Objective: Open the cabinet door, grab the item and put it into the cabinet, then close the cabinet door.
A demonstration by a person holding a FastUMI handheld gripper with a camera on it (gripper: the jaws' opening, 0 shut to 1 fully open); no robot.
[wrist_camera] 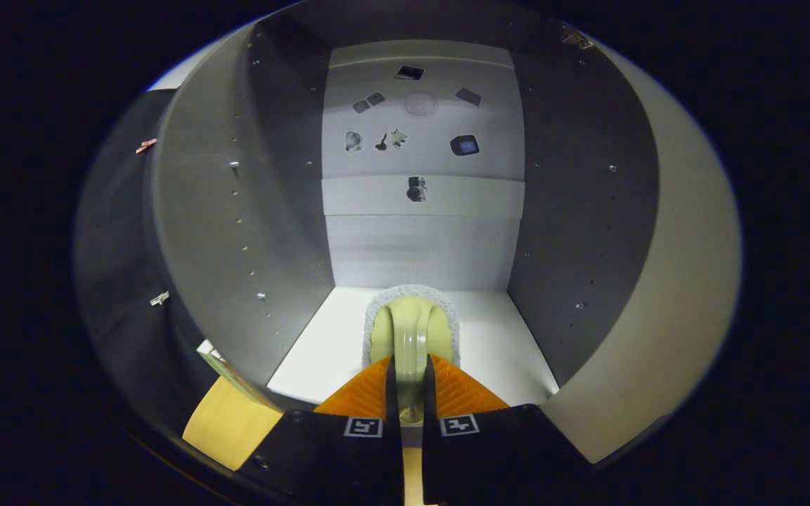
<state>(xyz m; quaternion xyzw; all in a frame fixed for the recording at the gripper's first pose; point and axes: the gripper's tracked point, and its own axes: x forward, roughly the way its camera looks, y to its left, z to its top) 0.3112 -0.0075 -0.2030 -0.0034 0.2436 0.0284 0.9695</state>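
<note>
Holding the brush (413,337) by its handle, the gripper (410,379) has both fingers pressed on it (long axis running straight ahead); its head sits over the cabinet (236,211) floor, inside the opening.

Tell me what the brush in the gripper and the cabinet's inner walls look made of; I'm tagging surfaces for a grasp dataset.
The brush, gripped by its handle between both fingers of the gripper, looks like smooth, slightly glossy pale green plastic, judging by the highlights along the handle; a grainy grey-white scrubbing pad rims its head. The cabinet walls look like matte grey laminated board, flat and even, with rows of drilled peg holes. The cabinet floor is a matte white panel.
</note>
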